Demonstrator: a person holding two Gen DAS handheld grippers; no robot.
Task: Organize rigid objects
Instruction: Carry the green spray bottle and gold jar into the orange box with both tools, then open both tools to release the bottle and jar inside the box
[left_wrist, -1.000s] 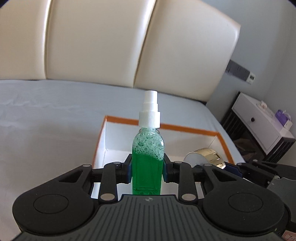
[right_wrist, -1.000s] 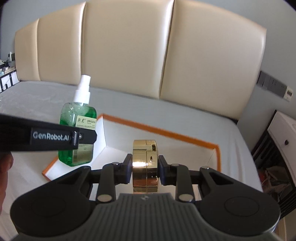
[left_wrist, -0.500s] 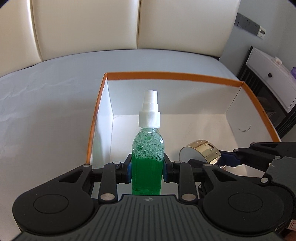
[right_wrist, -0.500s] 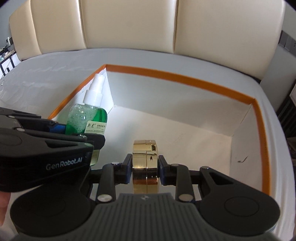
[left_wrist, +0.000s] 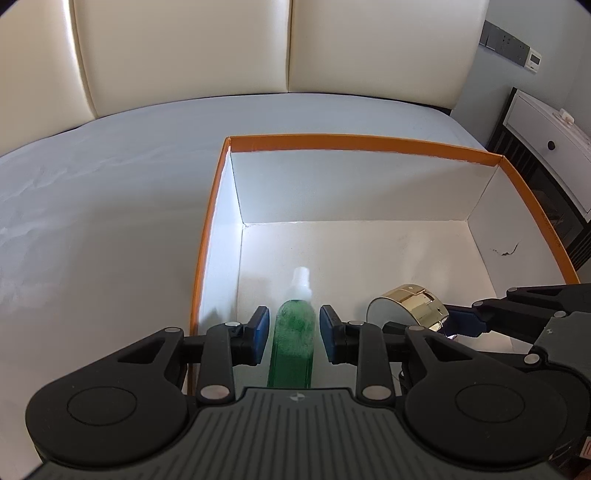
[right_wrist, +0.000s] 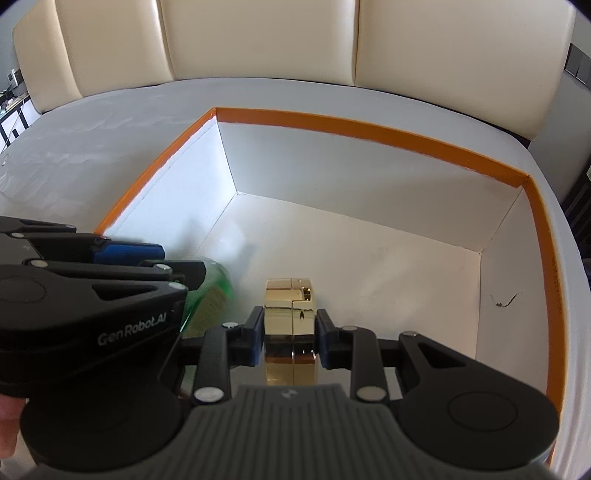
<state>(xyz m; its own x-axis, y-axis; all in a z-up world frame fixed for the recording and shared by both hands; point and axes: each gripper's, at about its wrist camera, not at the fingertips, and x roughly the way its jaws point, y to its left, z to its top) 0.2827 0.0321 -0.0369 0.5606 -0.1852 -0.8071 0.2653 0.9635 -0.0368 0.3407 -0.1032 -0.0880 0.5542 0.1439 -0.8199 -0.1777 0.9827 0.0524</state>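
White box (left_wrist: 362, 192) on bed | left jaws opening, green bottle (left_wrist: 293, 332) between, untouched | right jaws clamp gold jar (right_wrist: 290, 317)

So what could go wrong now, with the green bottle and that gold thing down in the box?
The left gripper jaws are opening, with gaps on both sides of the green spray bottle. It looks blurred, perhaps slipping, so it might topple in the orange-rimmed box.

The gold jar, clamped on edge in the right gripper, may roll once released.

The two grippers sit close together and could bump.
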